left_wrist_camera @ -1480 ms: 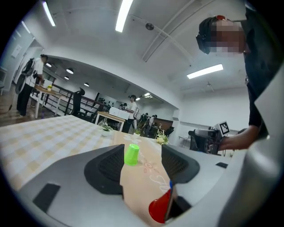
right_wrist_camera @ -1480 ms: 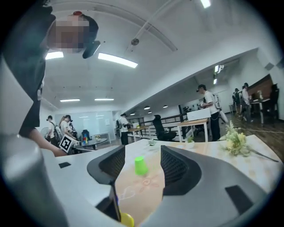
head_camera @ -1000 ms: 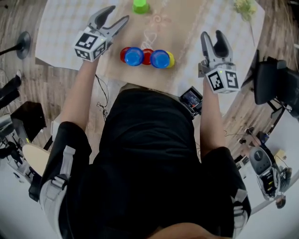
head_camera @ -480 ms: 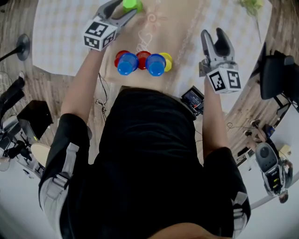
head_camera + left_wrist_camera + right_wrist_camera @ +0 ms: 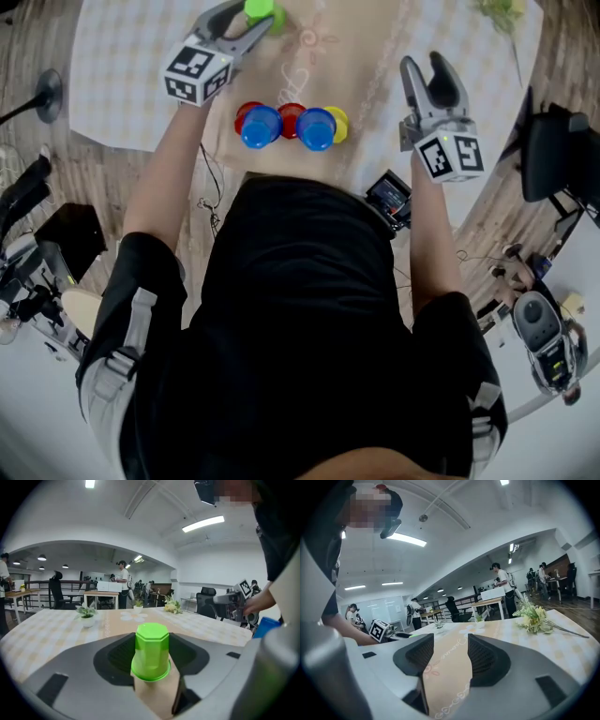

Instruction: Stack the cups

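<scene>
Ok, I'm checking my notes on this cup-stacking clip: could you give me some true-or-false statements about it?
1. The left gripper has empty jaws. False: the green cup stands between them; they have just been closing.
2. The right gripper holds nothing. True.
3. The green cup stands upside down. True.
4. The blue cups are stacked on the green cup. False: they stand apart from it, beside the red cups and yellow cup.

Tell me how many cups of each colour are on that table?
green cup: 1
blue cups: 2
red cups: 2
yellow cup: 1
Total: 6
</scene>
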